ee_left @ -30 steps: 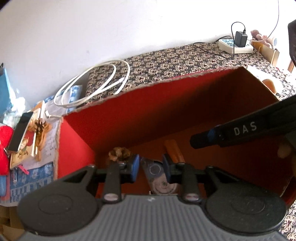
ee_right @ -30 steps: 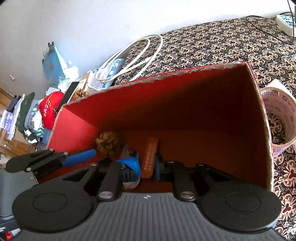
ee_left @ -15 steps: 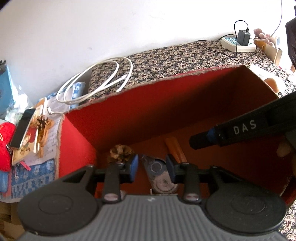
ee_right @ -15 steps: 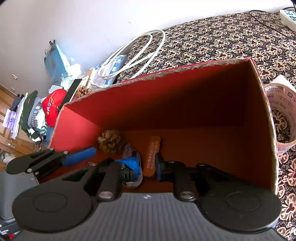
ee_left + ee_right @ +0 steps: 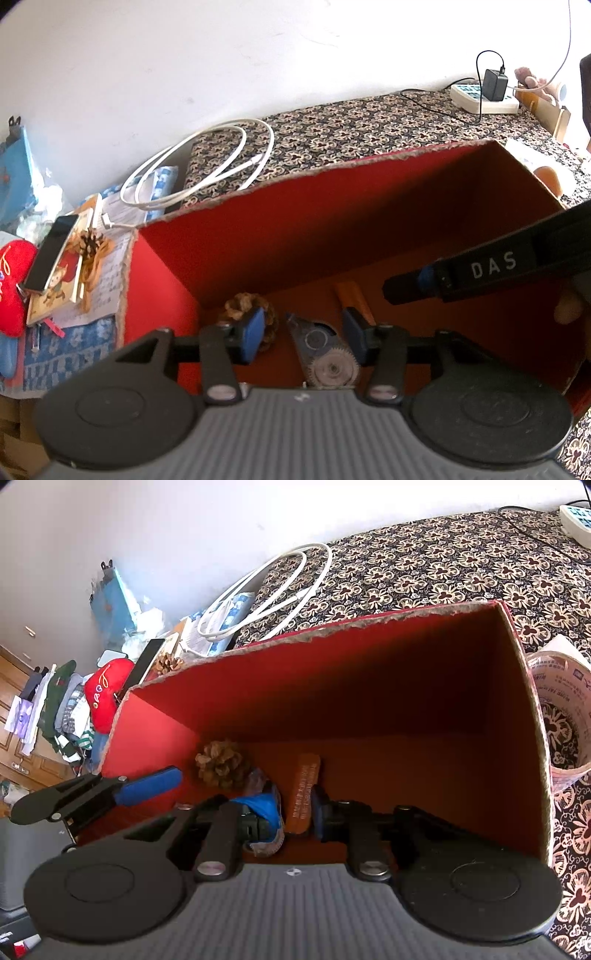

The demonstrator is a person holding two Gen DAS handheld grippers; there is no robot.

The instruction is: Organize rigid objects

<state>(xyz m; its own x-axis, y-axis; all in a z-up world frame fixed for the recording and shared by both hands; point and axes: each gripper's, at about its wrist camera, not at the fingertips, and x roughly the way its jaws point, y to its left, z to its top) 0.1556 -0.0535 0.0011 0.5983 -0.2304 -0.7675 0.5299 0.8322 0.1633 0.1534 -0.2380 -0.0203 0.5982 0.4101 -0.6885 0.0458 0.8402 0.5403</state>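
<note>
An open red cardboard box (image 5: pixel 332 221) (image 5: pixel 369 683) stands on a patterned cloth. On its floor lie a pine cone (image 5: pixel 240 302) (image 5: pixel 221 764), an orange-brown printed bar (image 5: pixel 352 293) (image 5: pixel 304 790) and a clear correction-tape dispenser (image 5: pixel 325 354). My left gripper (image 5: pixel 303 335) (image 5: pixel 162 781) reaches into the box. Its jaws are opening, with the dispenser between the blue pads and the left pad clearly off it. My right gripper (image 5: pixel 291 812) (image 5: pixel 395 291) hangs inside the box over the bar, fingers close together, nothing held.
Left of the box are a coiled white cable (image 5: pixel 207 166), a phone (image 5: pixel 51 251) on a book, a second pine cone (image 5: pixel 90 240) and a red plush heart (image 5: pixel 11 288). A printed paper roll (image 5: pixel 561 716) stands right of the box. A power strip (image 5: pixel 484 99) lies far back.
The left gripper's jaws have spread apart and let go of the correction-tape dispenser, which stays on the box floor. The right gripper has kept its place.
</note>
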